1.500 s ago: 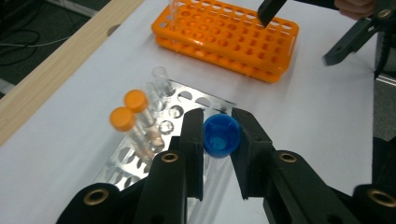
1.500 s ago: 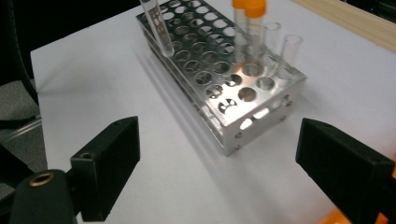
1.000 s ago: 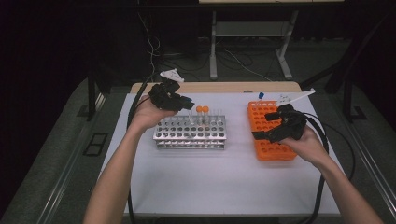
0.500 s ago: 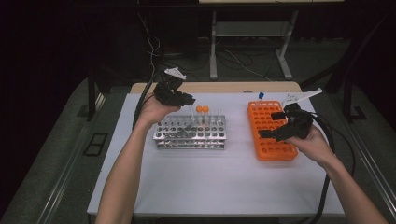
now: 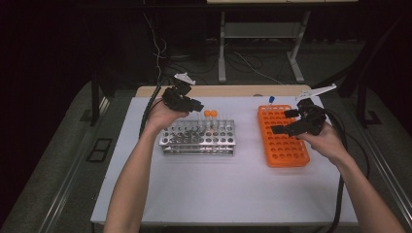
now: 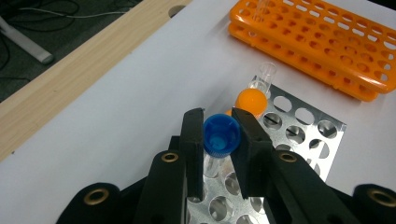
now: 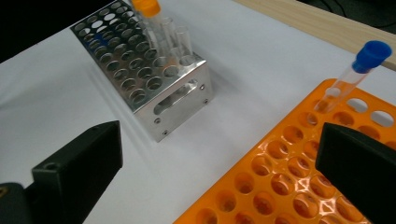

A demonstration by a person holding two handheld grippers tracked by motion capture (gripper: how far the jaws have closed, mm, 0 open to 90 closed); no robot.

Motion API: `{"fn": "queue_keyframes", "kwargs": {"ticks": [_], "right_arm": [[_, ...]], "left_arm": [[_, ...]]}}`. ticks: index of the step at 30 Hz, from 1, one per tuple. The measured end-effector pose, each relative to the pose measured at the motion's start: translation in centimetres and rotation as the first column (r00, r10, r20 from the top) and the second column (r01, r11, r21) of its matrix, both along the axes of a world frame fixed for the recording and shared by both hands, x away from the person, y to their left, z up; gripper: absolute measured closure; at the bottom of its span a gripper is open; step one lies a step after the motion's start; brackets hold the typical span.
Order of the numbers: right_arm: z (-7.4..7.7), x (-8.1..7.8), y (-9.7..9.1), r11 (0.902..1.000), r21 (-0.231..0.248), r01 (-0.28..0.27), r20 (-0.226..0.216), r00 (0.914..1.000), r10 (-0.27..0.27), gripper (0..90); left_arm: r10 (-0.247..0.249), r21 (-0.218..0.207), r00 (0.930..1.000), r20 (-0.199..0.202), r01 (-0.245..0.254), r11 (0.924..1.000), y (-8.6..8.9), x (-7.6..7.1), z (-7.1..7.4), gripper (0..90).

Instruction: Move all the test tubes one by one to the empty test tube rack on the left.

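Note:
My left gripper (image 6: 218,125) is shut on a clear tube with a blue cap (image 6: 222,134), held upright over the back rows of the metal rack (image 6: 303,122). In the high view the left gripper (image 5: 191,104) hangs above the rack's (image 5: 199,139) far left part. Orange-capped tubes (image 5: 210,113) and a few clear uncapped tubes (image 7: 177,41) stand in the rack's far rows. The right gripper (image 5: 284,121) is open over the orange rack (image 5: 284,148), nothing between its jaws. A second blue-capped tube (image 7: 369,55) stands in the orange rack's (image 7: 280,186) far corner.
Both racks rest on a white table top (image 5: 218,189), with a wooden strip (image 5: 228,90) along its far edge. Black cables (image 5: 340,145) trail from both grippers over the table's sides. The floor around is dark.
The left gripper has sunk a little toward the metal rack with the blue-capped tube. The right hand has drifted to the right and farther back over the orange rack.

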State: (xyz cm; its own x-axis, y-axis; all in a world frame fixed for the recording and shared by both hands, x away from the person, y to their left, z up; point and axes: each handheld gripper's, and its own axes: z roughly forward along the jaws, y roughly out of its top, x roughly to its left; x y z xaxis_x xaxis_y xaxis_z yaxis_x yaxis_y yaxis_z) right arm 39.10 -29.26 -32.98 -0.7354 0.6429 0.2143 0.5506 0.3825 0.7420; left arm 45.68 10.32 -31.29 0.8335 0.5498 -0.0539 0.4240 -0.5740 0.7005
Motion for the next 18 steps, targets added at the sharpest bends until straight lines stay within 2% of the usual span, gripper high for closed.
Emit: {"fn": "queue_keyframes", "kwargs": {"ticks": [3, 7, 10, 12, 18], "right_arm": [[-0.1, 0.7, -0.2, 0.9998, -0.006, 0.017, -0.008, 0.9998, -0.017, 0.2], [-0.5, 1.6, -0.6, 0.9991, 0.014, 0.040, -0.009, 0.9992, -0.040, 0.2], [-0.9, 2.2, -0.9, 0.9983, 0.021, 0.055, -0.014, 0.9984, -0.055, 0.2], [-1.2, 2.5, -1.1, 0.9976, 0.024, 0.066, -0.020, 0.9977, -0.065, 0.2], [-2.0, 3.6, -1.3, 0.9958, 0.030, 0.087, -0.034, 0.9957, -0.086, 0.2]], "left_arm": [[-0.012, 0.006, 0.9999, -0.011, 0.012, 0.9999, -0.2, 0.1, -0.4, 73.8], [-0.021, 0.014, 0.9996, -0.021, 0.021, 0.9997, -0.5, 0.2, -1.1, 73.6], [-0.021, -0.003, 0.9990, -0.039, 0.021, 0.9998, -0.4, 0.2, -1.3, 72.7], [-0.024, -0.012, 0.9984, -0.051, 0.024, 0.9997, -0.4, 0.1, -1.3, 68.7], [-0.008, -0.024, 0.9994, -0.034, 0.008, 0.9997, -0.1, -0.7, -0.7, 54.5]]}}
